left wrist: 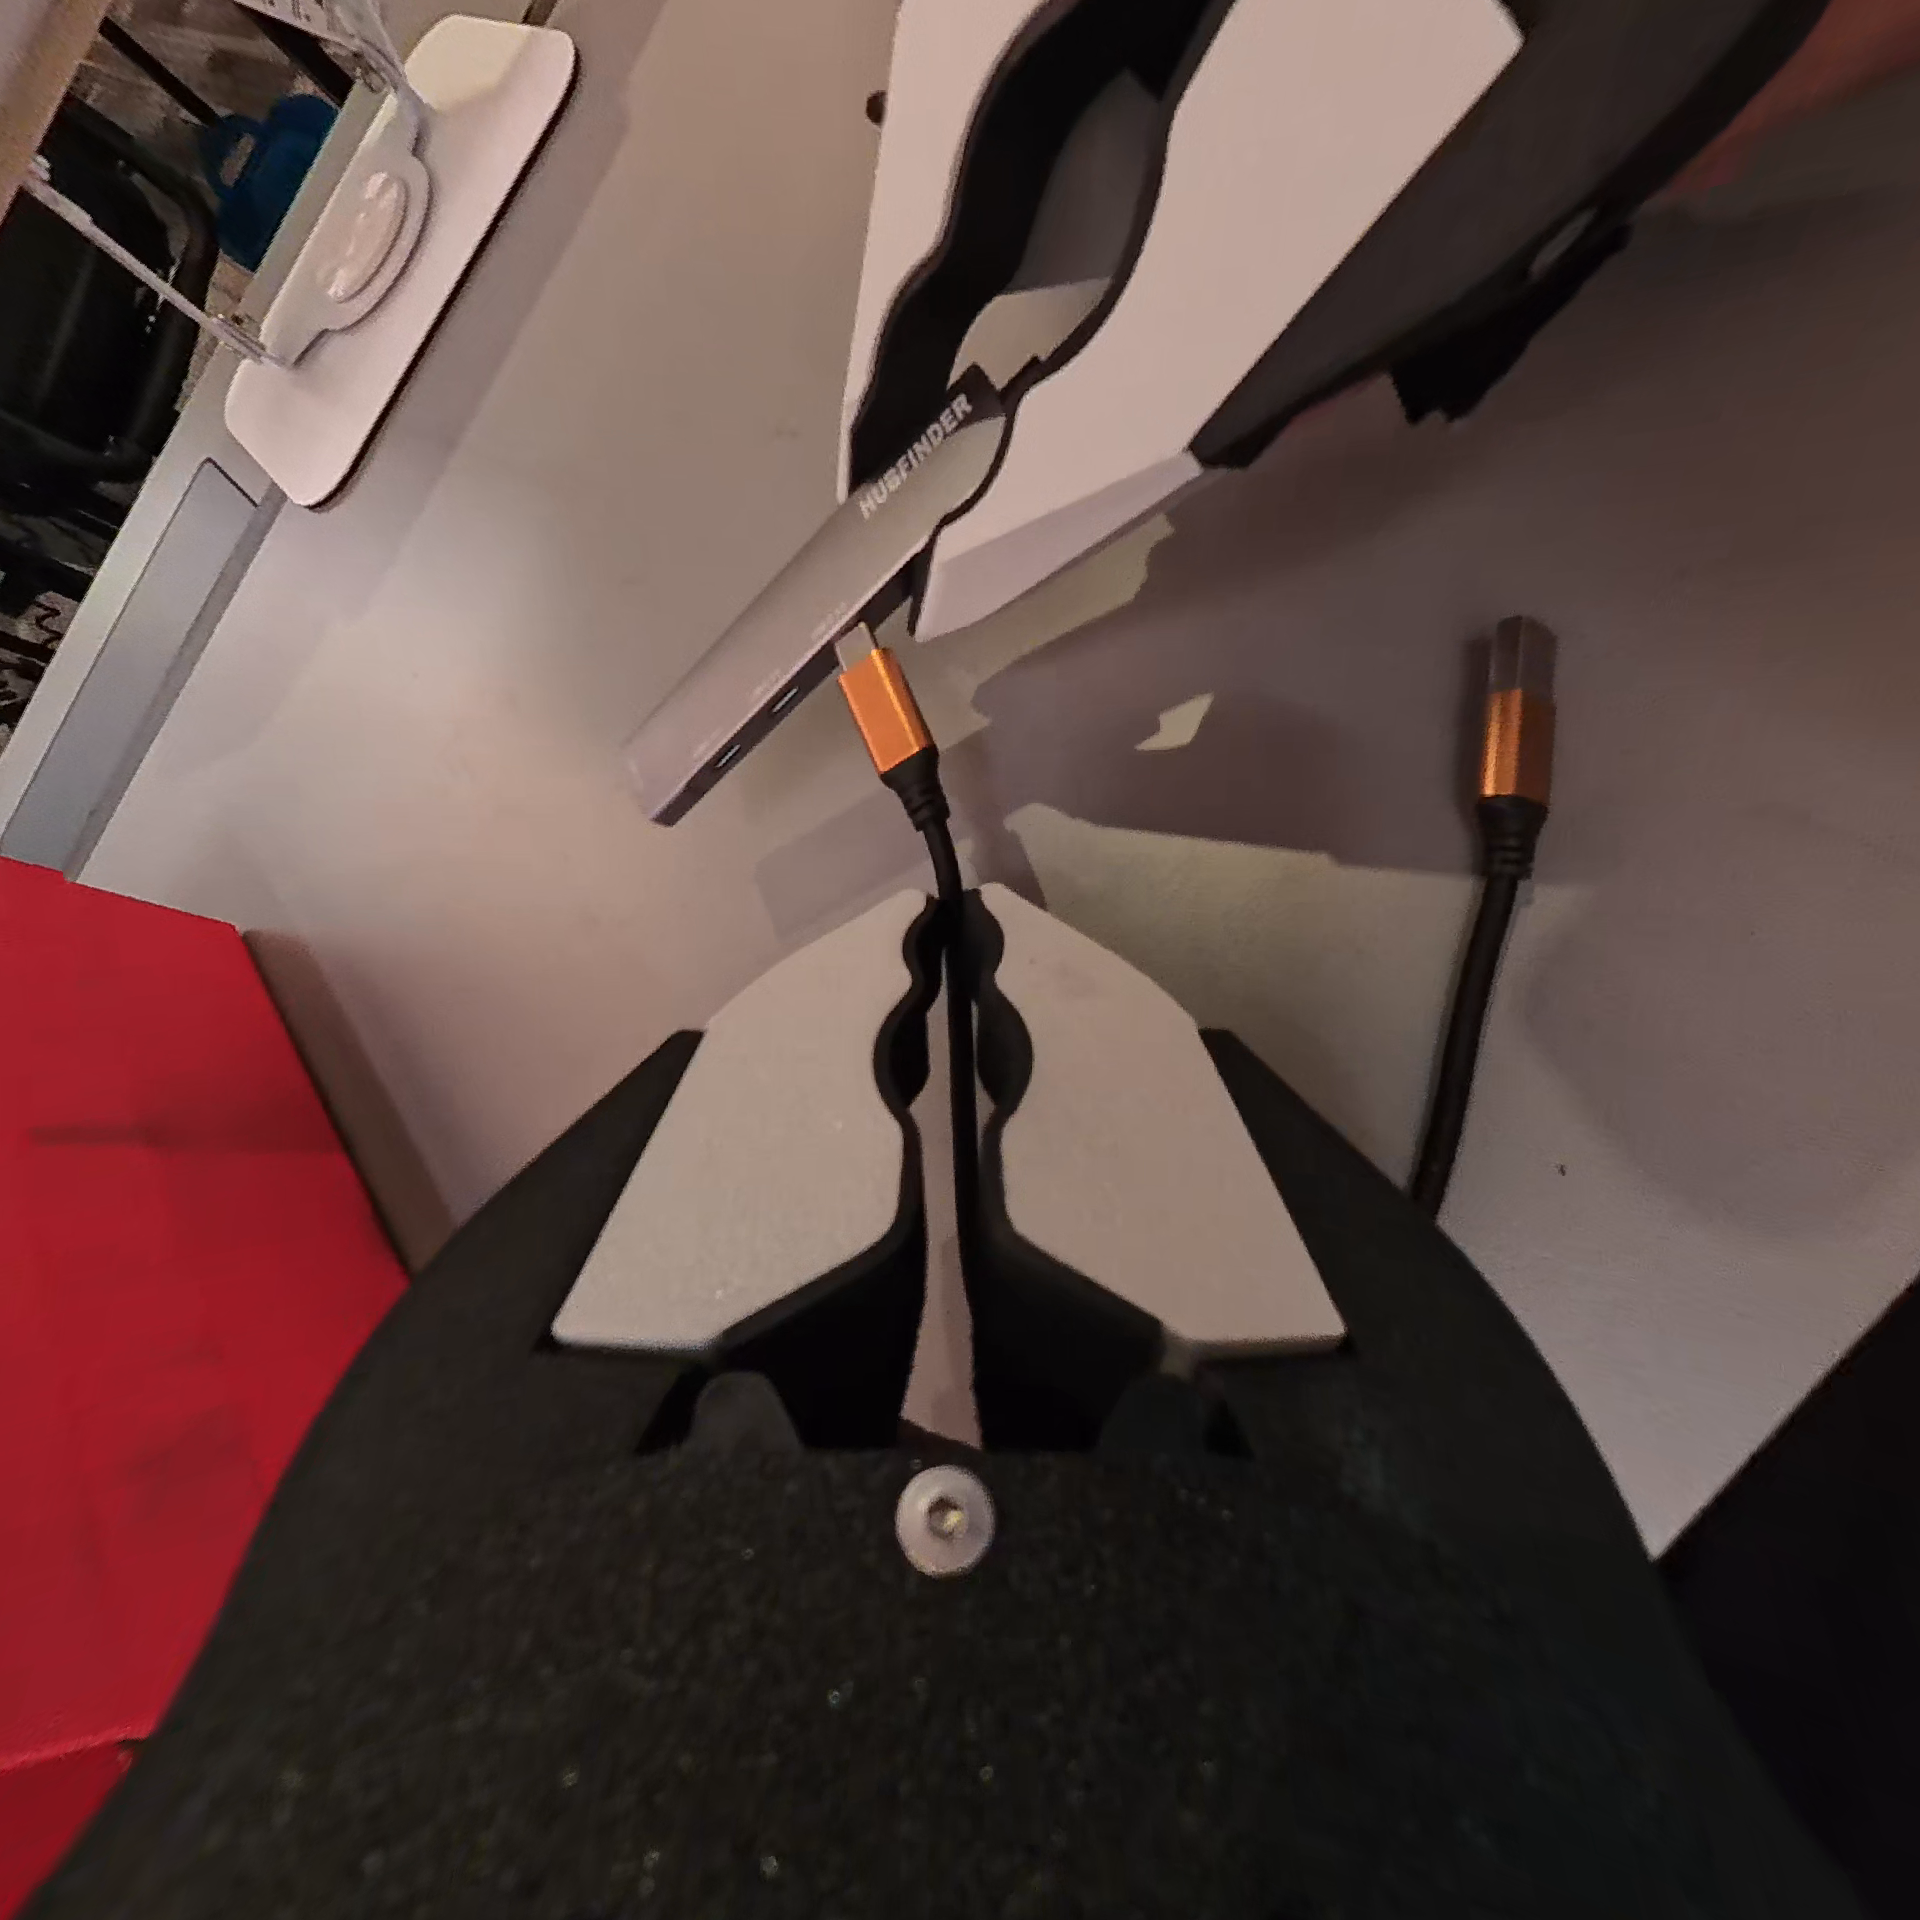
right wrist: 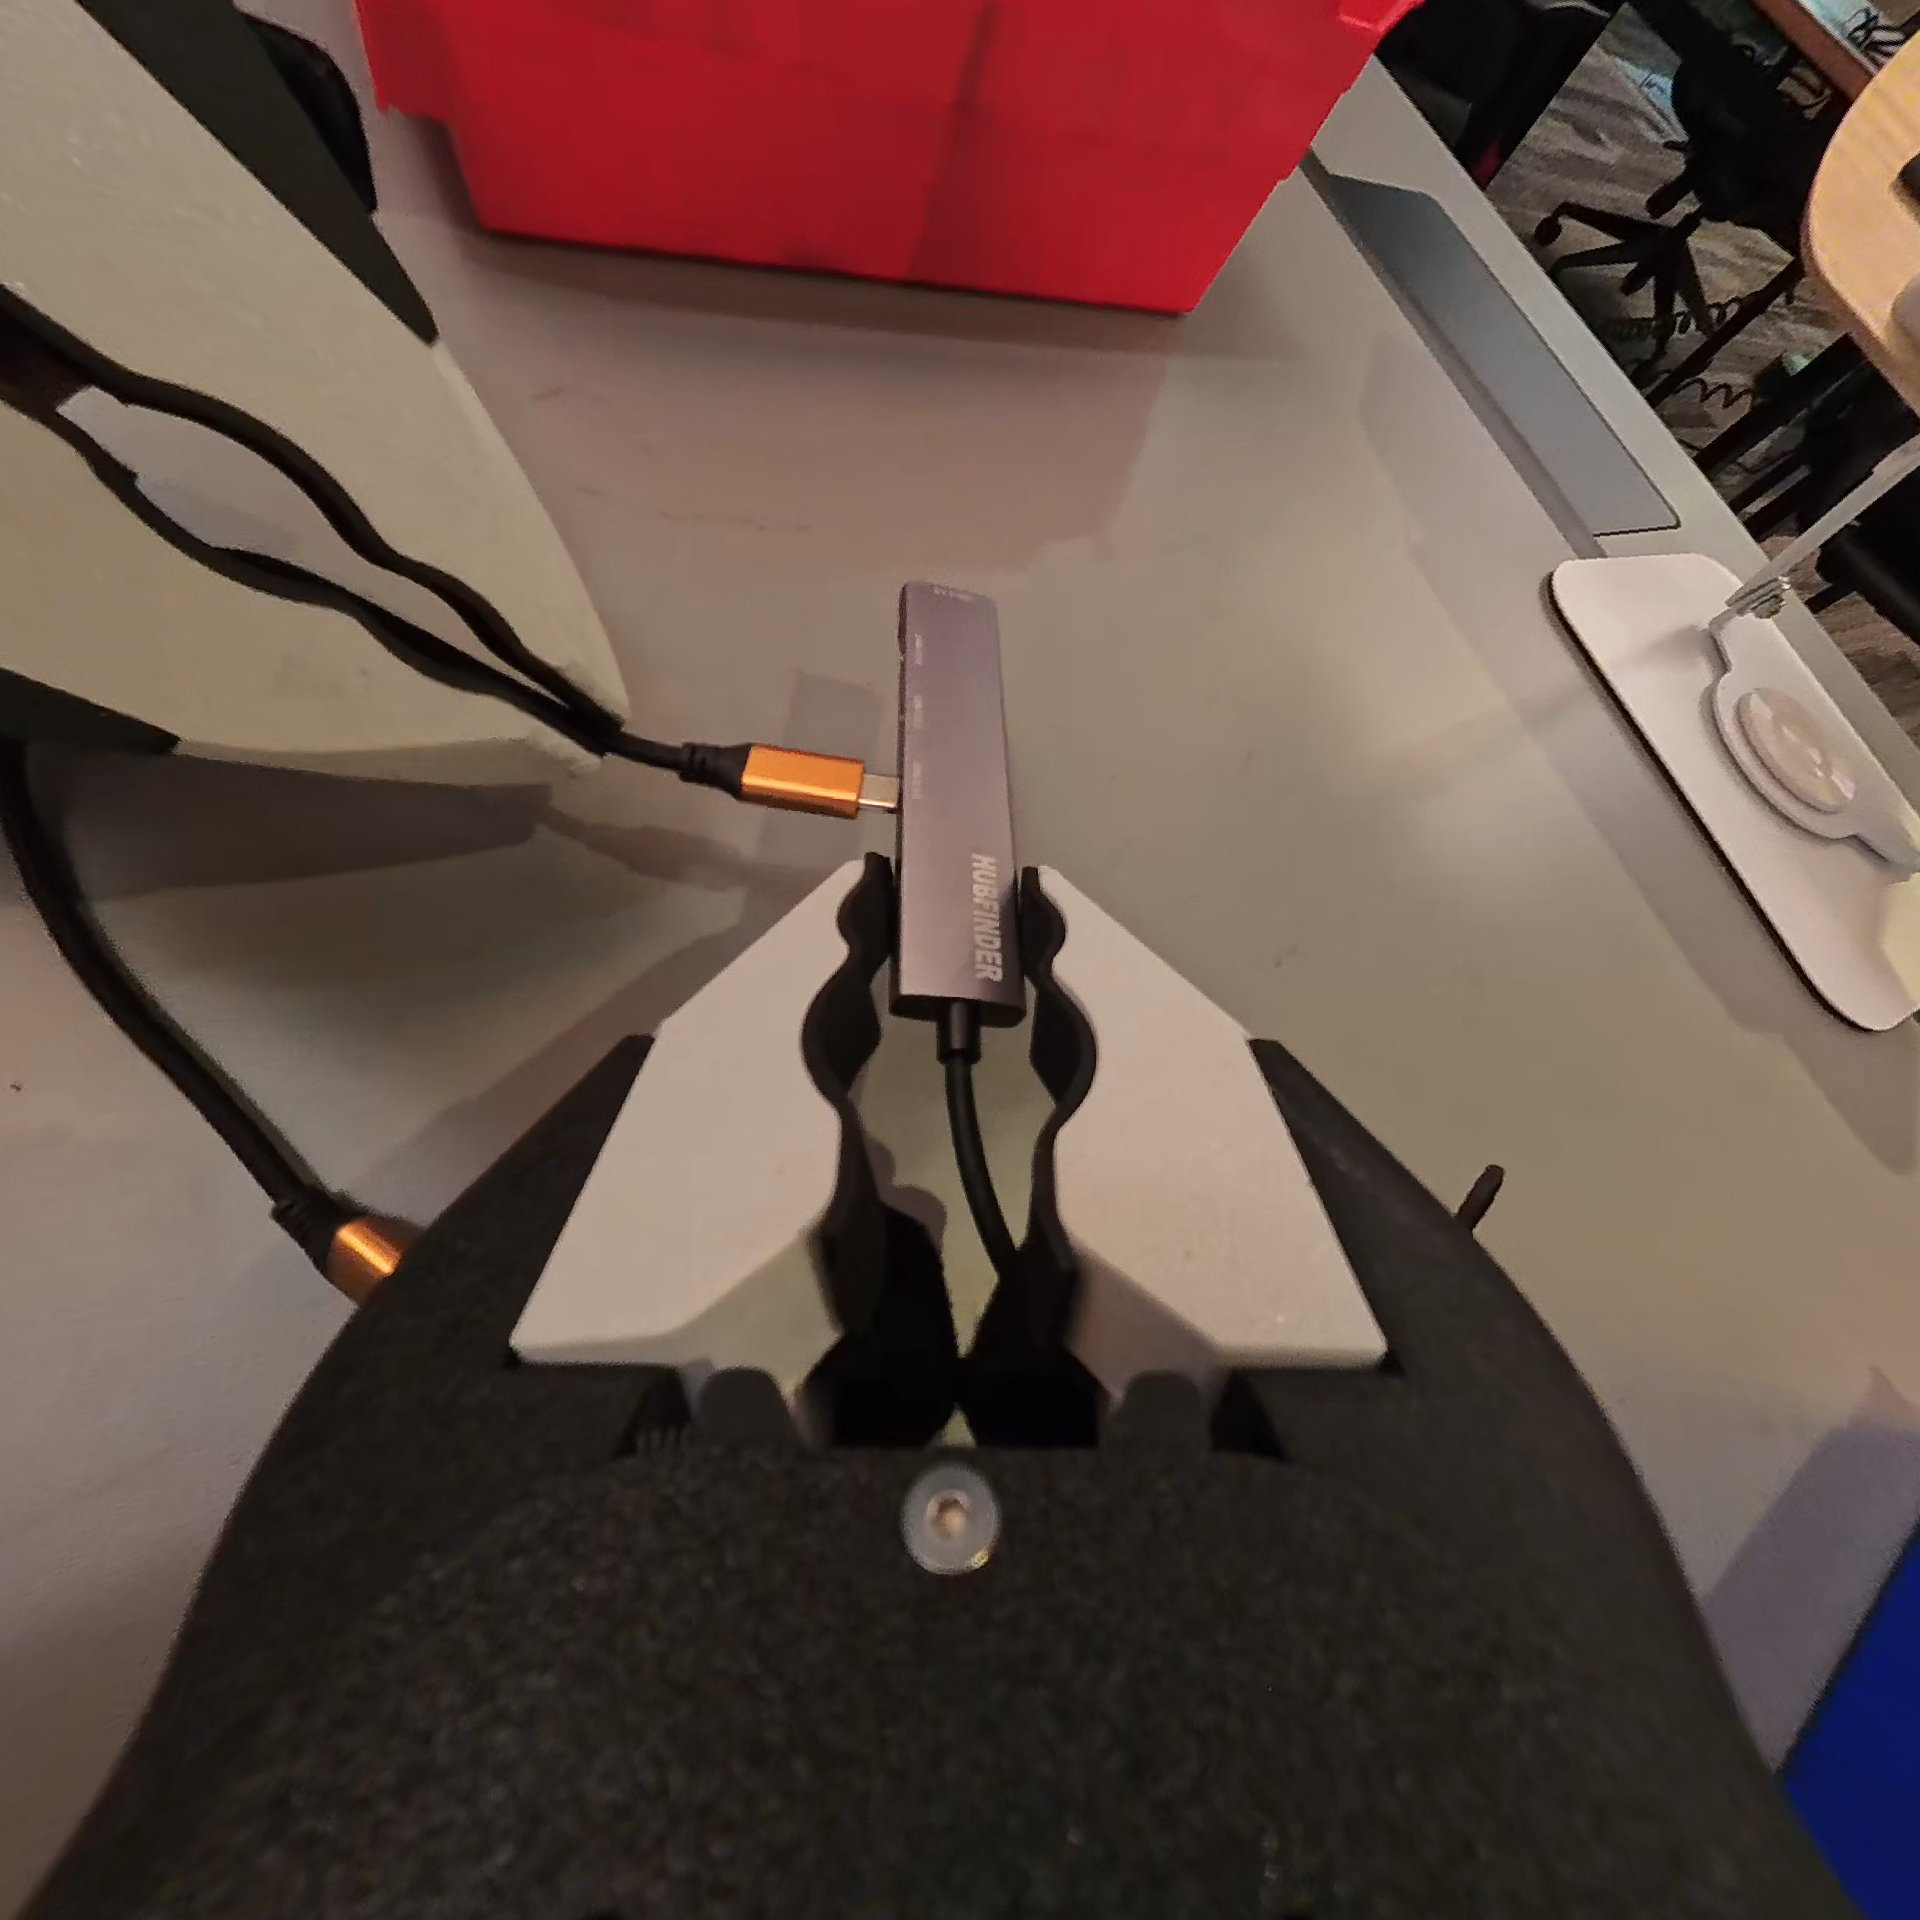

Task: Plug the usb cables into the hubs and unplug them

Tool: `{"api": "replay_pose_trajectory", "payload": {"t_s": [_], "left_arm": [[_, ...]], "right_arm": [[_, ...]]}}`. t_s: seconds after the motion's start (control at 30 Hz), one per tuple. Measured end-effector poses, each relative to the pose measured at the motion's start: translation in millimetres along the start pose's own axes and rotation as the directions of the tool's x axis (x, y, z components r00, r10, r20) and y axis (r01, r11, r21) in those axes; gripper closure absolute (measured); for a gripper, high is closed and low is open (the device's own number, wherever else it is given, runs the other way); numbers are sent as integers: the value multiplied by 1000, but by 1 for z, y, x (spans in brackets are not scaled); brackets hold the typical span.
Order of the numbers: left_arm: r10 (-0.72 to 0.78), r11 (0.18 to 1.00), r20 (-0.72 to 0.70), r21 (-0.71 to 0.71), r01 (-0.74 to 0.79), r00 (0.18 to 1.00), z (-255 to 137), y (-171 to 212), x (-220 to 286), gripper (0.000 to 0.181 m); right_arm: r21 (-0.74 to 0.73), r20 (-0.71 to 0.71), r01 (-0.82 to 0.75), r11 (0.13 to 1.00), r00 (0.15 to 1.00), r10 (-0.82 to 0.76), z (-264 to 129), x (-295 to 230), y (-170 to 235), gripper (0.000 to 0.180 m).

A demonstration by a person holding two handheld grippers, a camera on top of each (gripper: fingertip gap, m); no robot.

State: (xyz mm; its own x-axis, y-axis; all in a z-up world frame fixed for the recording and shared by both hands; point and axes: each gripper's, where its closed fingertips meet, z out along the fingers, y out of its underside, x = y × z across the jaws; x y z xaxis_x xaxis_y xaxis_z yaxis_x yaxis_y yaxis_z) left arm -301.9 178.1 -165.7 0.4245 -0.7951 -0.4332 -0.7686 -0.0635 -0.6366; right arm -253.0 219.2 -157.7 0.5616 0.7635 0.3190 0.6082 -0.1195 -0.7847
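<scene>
the left gripper is closed on the black cable; its orange plug tip touches the grey hub, clamped endwise by the right gripper above the table. judged step: insertion or withdrawal; next move needs straight axial travel.

Left wrist view sits close behind its own fingers, looking down and forward across the grey table, rolled hard to one side. Right wrist view looks from the opposite side, level and just as near. Both catch the hub, the orange plug and the red bin.
</scene>
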Motion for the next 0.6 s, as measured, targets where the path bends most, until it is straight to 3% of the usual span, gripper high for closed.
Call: {"api": "replay_pose_trajectory", "payload": {"t_s": [0.27,0.5,0.6], "left_arm": [[-80,997,-41,19,81,996,0,-2,1,177],[-206,972,-94,93,215,974,-4,-11,-1,177],[-273,950,-133,119,289,953,-3,-12,-3,177]], "right_arm": [[43,18,-47,998,999,46,-1,-1,-4,157],[55,-62,71,996,996,-68,-4,1,-9,157],[94,-35,23,995,999,-20,-6,0,-14,156]]}}
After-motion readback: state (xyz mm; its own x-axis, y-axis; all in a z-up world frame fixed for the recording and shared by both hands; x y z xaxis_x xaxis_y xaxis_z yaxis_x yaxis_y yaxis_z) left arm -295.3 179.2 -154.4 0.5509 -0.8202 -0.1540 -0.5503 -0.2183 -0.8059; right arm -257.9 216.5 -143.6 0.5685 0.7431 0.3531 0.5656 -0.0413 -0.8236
